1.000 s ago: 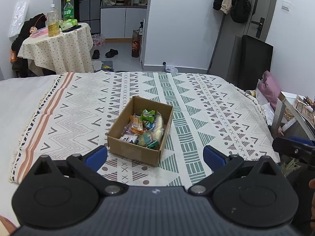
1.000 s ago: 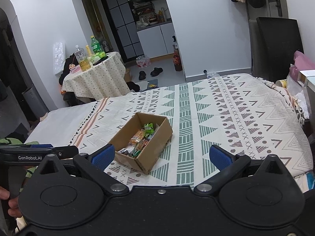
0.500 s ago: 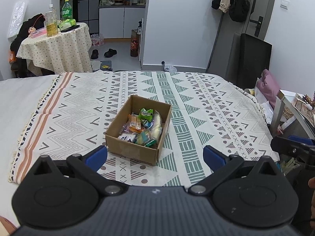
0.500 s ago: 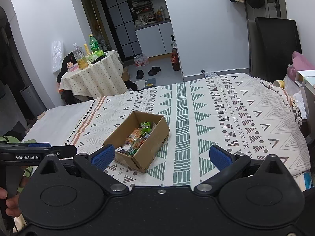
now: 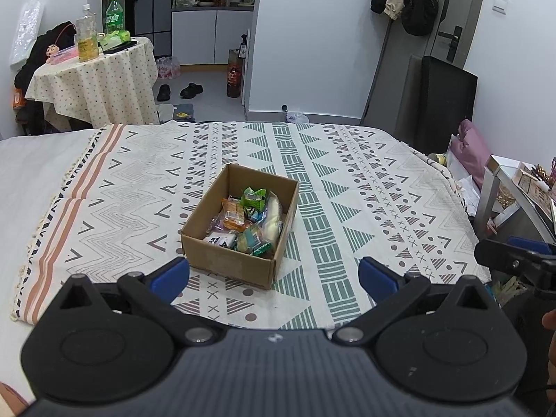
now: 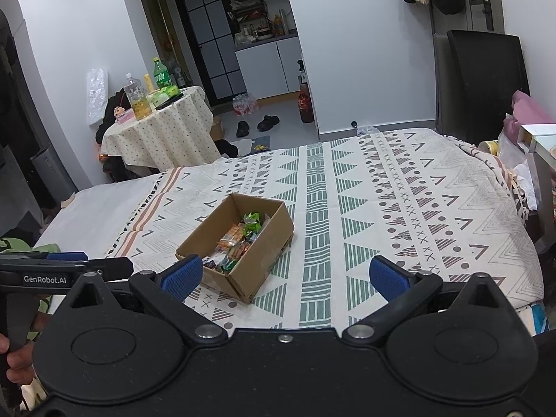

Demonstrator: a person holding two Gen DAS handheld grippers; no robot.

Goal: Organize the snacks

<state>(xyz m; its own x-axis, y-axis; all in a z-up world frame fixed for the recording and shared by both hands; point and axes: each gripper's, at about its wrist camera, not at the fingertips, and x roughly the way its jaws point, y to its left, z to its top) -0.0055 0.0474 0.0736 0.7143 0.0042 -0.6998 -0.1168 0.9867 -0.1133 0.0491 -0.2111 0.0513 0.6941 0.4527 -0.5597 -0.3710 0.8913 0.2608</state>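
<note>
A cardboard box (image 5: 239, 229) is seen at the centre of the left wrist view, set on a patterned cloth (image 5: 365, 187) spread over a bed. Snacks (image 5: 250, 219) in green, orange and pale wrappers are packed inside it. The left gripper (image 5: 274, 276) is held low in the frame with its jaws spread wide and nothing between them; the blue left pad (image 5: 170, 278) lies just beside the box's near corner in the picture, and whether it touches cannot be told.

In the right wrist view the same box (image 6: 239, 243) appears left of centre, turned so that one corner points toward the camera, and the snacks (image 6: 239, 243) are seen more obliquely. The right gripper (image 6: 286, 276) is likewise wide open and empty, its left pad (image 6: 182, 276) overlapping the box's near left corner in the frame.

Only the right view shows the left gripper from the side, as a black bar (image 6: 66, 271) at the lower left edge marked "GenRobot.AI", with a hand (image 6: 14, 358) below it. Only the left view shows part of the right gripper (image 5: 514, 260) at the right edge.

A round table (image 5: 90, 80) with bottles (image 5: 87, 33) is seen at upper left in both views, and the doorway arch is shown more fully in the right view.
</note>
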